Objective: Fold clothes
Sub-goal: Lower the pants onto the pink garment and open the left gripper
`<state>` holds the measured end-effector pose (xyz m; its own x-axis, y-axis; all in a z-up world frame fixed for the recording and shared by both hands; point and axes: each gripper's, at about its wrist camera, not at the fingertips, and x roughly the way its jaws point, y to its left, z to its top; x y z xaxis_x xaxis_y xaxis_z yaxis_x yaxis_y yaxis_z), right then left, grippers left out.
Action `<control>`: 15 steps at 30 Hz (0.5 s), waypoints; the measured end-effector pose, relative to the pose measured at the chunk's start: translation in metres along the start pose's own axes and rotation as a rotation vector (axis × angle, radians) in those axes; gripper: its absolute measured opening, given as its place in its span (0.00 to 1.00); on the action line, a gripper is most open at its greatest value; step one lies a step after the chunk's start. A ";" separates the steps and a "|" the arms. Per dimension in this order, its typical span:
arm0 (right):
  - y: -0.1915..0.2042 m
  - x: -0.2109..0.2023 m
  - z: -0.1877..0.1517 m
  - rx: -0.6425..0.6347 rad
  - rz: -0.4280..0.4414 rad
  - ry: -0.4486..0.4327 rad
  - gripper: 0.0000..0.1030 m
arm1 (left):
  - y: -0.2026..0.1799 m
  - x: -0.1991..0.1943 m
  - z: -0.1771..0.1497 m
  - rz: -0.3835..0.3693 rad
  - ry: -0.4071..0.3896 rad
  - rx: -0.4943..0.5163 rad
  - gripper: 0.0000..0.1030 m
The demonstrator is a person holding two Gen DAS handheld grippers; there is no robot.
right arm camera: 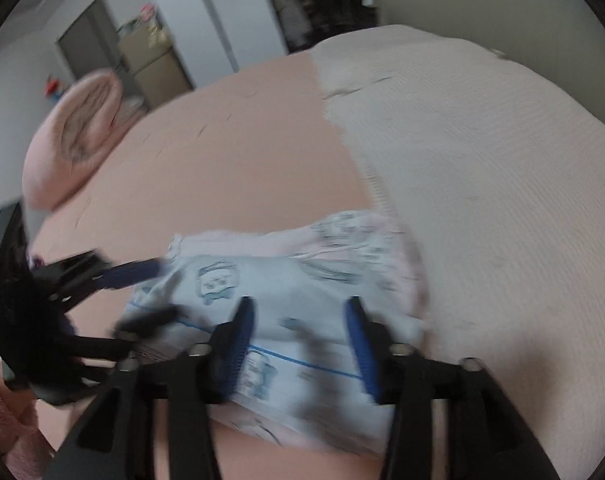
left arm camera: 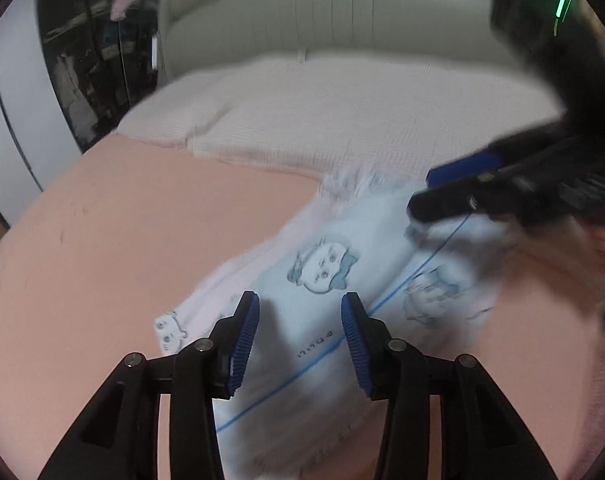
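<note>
A folded light-blue garment [left arm camera: 342, 280] with cartoon faces and thin blue lines lies on the pink bed sheet [left arm camera: 122, 220]; a pale pink layer shows along its far edge. My left gripper [left arm camera: 300, 338] is open just above its near end, holding nothing. My right gripper [right arm camera: 300, 344] is open over the garment [right arm camera: 286, 280], empty. In the left wrist view the right gripper [left arm camera: 442, 192] reaches in from the right over the garment's far end. In the right wrist view the left gripper [right arm camera: 142, 292] shows at the left edge of the garment, blurred.
A white textured blanket [left arm camera: 342, 120] covers the bed's head end below a grey headboard [left arm camera: 322, 12]. A pink round cushion [right arm camera: 74, 140] lies at the bed's far edge. A dark wardrobe [left arm camera: 86, 64] stands beside the bed. A pink fuzzy fabric [right arm camera: 6, 420] is at the lower left.
</note>
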<state>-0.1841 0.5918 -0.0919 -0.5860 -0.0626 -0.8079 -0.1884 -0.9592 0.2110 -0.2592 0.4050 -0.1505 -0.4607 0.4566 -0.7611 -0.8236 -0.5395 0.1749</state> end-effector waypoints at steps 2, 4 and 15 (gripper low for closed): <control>0.003 0.023 -0.006 -0.044 -0.067 0.084 0.52 | 0.000 0.007 -0.011 0.027 0.052 0.031 0.41; -0.016 0.030 -0.021 -0.046 -0.109 0.131 0.52 | 0.012 -0.008 -0.027 0.016 0.059 -0.002 0.41; 0.020 -0.041 -0.006 0.050 -0.026 0.003 0.73 | 0.101 -0.122 -0.095 0.040 0.008 -0.489 0.64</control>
<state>-0.1593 0.5740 -0.0579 -0.5784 -0.0390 -0.8148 -0.2425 -0.9455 0.2174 -0.2552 0.2276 -0.0993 -0.4847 0.4238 -0.7652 -0.5526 -0.8265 -0.1077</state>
